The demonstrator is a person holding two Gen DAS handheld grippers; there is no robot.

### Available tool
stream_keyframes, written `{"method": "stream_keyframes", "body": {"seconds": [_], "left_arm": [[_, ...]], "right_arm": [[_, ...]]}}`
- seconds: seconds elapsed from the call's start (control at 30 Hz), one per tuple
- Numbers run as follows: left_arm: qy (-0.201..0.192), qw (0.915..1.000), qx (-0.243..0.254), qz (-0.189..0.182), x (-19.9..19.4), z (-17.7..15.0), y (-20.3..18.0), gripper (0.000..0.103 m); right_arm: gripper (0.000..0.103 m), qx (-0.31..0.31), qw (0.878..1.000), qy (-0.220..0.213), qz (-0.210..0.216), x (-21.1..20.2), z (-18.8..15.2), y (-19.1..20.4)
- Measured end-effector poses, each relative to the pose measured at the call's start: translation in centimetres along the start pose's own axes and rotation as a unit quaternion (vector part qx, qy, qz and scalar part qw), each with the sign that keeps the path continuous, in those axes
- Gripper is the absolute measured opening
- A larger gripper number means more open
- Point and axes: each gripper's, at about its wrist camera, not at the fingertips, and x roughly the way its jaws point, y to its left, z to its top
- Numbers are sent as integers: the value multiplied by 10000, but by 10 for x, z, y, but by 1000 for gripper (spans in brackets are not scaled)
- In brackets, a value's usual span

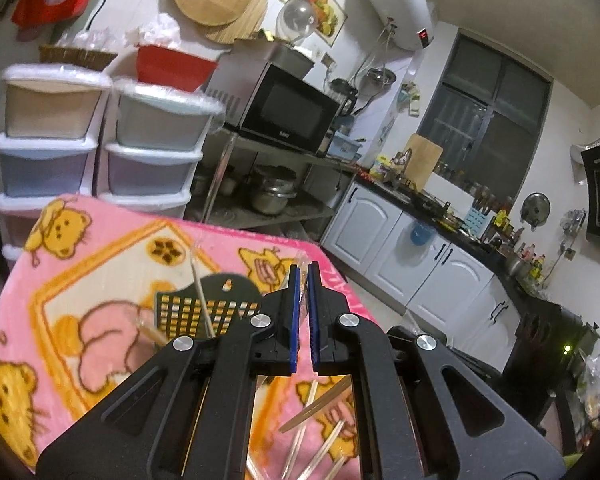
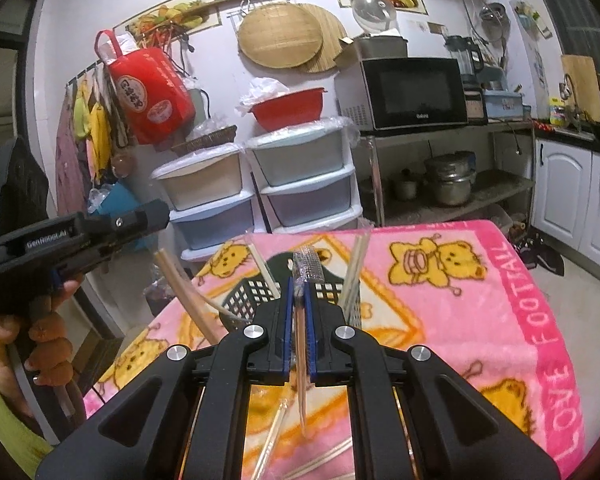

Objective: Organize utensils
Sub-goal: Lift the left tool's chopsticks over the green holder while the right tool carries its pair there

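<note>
Two tongs are working over a counter (image 2: 480, 320) that is wearing a pink bear-print blanket. Starting at the left of the right wrist view, a hand (image 2: 40, 336) is gripping the handle of the left tongs (image 2: 158, 216), which are pointing rightward above the counter's left edge; just below their tip a tan chopstick (image 2: 184, 292) is slanting down toward the blanket, though whether the tongs are holding it cannot be told from here. In the left wrist view the left tongs (image 1: 302, 312) are standing with their blue pads (image 1: 295, 312) almost touching, and nothing can be seen clamped between them. Moving rightward, a black slotted utensil basket (image 2: 256, 292) is sitting on the blanket near the counter's far left corner; several clear-wrapped chopstick pairs are leaning upright inside it, one pair (image 2: 266, 276) tilting left and another (image 2: 354, 276) tilting right. At the centre, the right tongs (image 2: 298, 312) are pinching a clear-wrapped pair of chopsticks (image 2: 300, 360) between nearly closed blue pads; the wrapper's upper end is sticking up above the fingertips in front of the basket, and the lower end is hanging down over the blanket. Below the tongs, more loose wrapped chopsticks (image 2: 276, 432) are lying scattered on the near part of the blanket. Behind the counter, stacked plastic drawers (image 2: 308, 184) are standing left of a metal rack carrying a microwave (image 2: 412, 92).
</note>
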Motion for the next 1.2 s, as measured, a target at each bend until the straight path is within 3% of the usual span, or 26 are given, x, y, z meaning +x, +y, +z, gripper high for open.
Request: {"method": "stream_keyframes", "body": {"seconds": [0.73, 1.2], "left_arm": [[-464, 9985, 260, 90, -3, 49, -5, 2], [-939, 9936, 329, 529, -2, 84, 8, 2]], "right_arm": [[6, -361, 9963, -776, 127, -3, 59, 28], [6, -589, 9930, -1021, 27, 22, 77, 38]]}}
